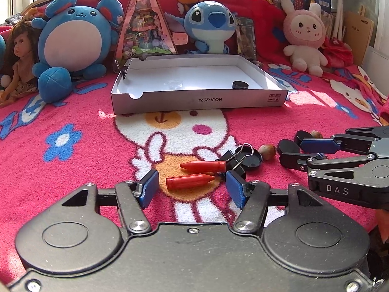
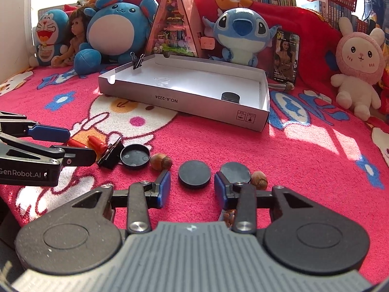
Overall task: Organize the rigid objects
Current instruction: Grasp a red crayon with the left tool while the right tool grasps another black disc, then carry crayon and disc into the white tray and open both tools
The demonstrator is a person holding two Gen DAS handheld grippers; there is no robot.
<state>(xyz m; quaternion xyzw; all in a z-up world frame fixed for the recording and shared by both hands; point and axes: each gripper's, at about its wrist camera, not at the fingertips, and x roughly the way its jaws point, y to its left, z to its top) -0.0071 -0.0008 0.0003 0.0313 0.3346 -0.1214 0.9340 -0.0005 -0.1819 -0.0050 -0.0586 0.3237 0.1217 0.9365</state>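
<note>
My left gripper (image 1: 192,187) is open, its blue pads on either side of a red bullet-shaped piece (image 1: 189,181) on the blanket. A second red piece (image 1: 203,166) lies just beyond, next to a black binder clip (image 1: 233,160) and a black lid (image 1: 252,158). My right gripper (image 2: 192,187) is open around a black disc (image 2: 194,174); another disc (image 2: 235,171) lies by its right pad. Hazelnuts (image 2: 161,162) lie nearby. The white box (image 1: 199,99) holds a black disc (image 1: 240,84) and a clear lid (image 1: 175,83).
Plush toys (image 1: 73,39), a doll (image 1: 19,58), a triangular display case (image 1: 145,24) and a phone (image 2: 285,56) line the back of the pink blanket. A binder clip (image 2: 137,61) is on the box's rim. The right gripper shows in the left wrist view (image 1: 301,149).
</note>
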